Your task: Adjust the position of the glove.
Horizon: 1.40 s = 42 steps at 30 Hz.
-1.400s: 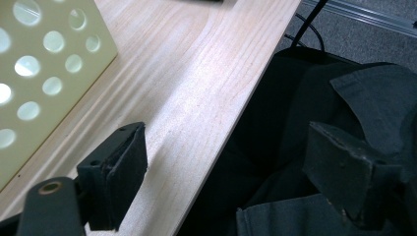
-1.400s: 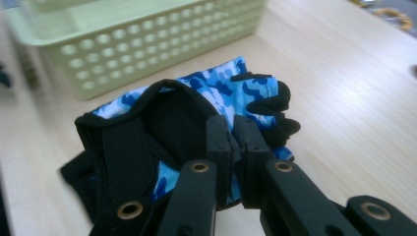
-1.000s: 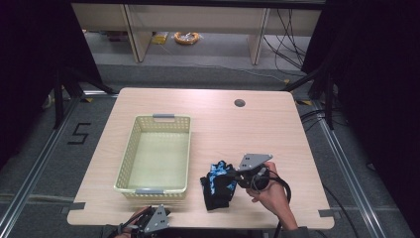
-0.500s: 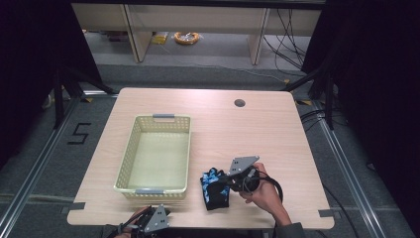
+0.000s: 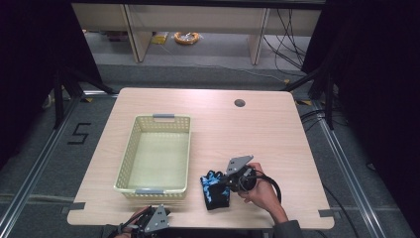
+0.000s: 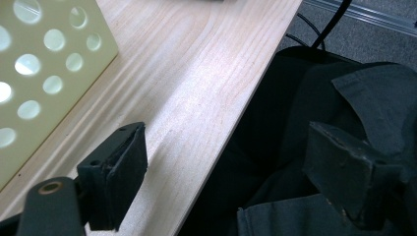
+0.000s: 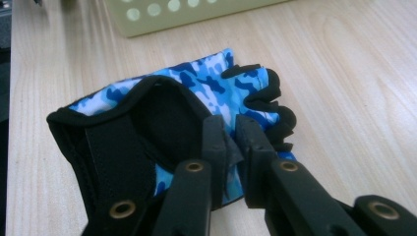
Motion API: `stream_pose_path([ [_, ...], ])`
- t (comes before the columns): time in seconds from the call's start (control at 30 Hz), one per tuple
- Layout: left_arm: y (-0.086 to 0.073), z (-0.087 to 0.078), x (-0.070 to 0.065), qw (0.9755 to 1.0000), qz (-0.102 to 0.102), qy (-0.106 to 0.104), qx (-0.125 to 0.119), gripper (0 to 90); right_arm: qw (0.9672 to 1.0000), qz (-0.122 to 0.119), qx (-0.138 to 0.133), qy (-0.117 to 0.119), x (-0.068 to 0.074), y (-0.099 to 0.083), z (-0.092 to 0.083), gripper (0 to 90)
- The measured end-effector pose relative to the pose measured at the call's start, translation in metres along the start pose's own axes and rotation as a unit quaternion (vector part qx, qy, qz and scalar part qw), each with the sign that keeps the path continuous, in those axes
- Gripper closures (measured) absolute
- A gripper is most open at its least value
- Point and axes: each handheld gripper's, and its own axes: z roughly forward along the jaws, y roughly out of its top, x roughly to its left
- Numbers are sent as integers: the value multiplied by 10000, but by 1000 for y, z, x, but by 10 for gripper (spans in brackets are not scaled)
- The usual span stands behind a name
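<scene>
- Pinching a thin fold of the blue camouflage fabric glove point(image 7: 196, 93), the right gripper point(image 7: 230, 147) has jaws just easing apart.
- Left gripper point(image 6: 221, 172) gapes empty over the pale woodgrain table point(image 6: 196, 88).

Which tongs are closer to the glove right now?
Right. The right tongs pinch the blue glove's edge; the left tongs sit at the table's near edge, below the basket, apart from it.

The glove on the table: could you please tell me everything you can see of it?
The glove is a fingerless one in blue camouflage fabric with black trim, a black inner lining and short black finger ends. It lies flat on the wooden table, near the front edge, just right of the yellow basket. The right claw pinches a fold of its fabric; its jaws have just been opening slightly.
</scene>
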Motion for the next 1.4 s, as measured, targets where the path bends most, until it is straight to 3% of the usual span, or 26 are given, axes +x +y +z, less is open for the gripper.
stream_pose_path([
  [0.1, 0, 0, 0, 10000, -3, -8, -2, 165, 9984, 462, -164, -278, 2, 2, -7, 730],
  [0.2, 0, 0, 0, 10000, -5, -7, -9, 165, 9950, 838, -270, -463, 4, 4, -17, 761],
  [0.27, 0, 0, 0, 10000, -5, -6, -17, 165, 9939, 832, -407, -604, 8, 6, -21, 848],
  [0.3, 0, 0, 0, 10000, -6, 1, -18, 165, 9943, 834, -369, -560, 10, 7, -24, 900],
  [0.33, 0, 0, 0, 10000, -6, 1, -18, 165, 9943, 834, -369, -560, 10, 7, -24, 900],
  [0.37, 0, 0, 0, 10000, -5, 3, -18, 165, 9938, 882, -302, -606, 21, 11, -25, 900],
  [0.43, 0, -1, 0, 10000, -6, 4, -22, 165, 9938, 846, -380, -615, 29, 14, -25, 900],
  [0.5, 0, -1, 0, 10000, -12, 0, -30, 165, 9947, 860, -341, -444, 37, 19, -23, 900],
  [0.6, 0, -1, 0, 10000, -25, -23, -44, 166, 9967, 657, -347, -314, 47, 24, -14, 900],
  [0.63, 0, -1, 0, 9999, -40, -68, -78, 165, 9963, 737, -308, -313, 51, 25, -12, 900],
  [0.67, 0, -1, -1, 9999, -71, -50, -89, 165, 9966, 670, -348, -319, 53, 26, -8, 900],
  [0.8, 0, 0, -1, 9999, -69, -67, -107, 165, 9983, 560, -160, -67, 64, 30, 2, 900],
  [1.0, 0, -1, -1, 10000, -53, -37, -58, 165, 9996, 269, -46, 34, 78, 36, 18, 900],
  [1.03, 0, -1, -1, 10000, -53, -37, -58, 165, 9994, 352, 42, 4, 81, 36, 21, 900],
  [1.07, 0, -1, 0, 10000, -34, -66, -47, 166, 9997, 210, 117, 16, 82, 36, 25, 900],
  [1.2, 0, -1, -1, 9999, -69, -52, -102, 165, 9990, 141, 425, -43, 84, 32, 33, 900],
  [1.23, 0, -1, -1, 9999, -70, -53, -101, 165, 9991, 5, 427, -29, 82, 31, 34, 900],
  [1.27, 0, -1, -1, 9999, -66, -52, -99, 165, 9986, 142, 507, -35, 83, 30, 34, 900],
  [1.4, 0, -1, -1, 9999, -70, -58, -101, 165, 9972, 52, 726, -175, 83, 26, 35, 900],
])
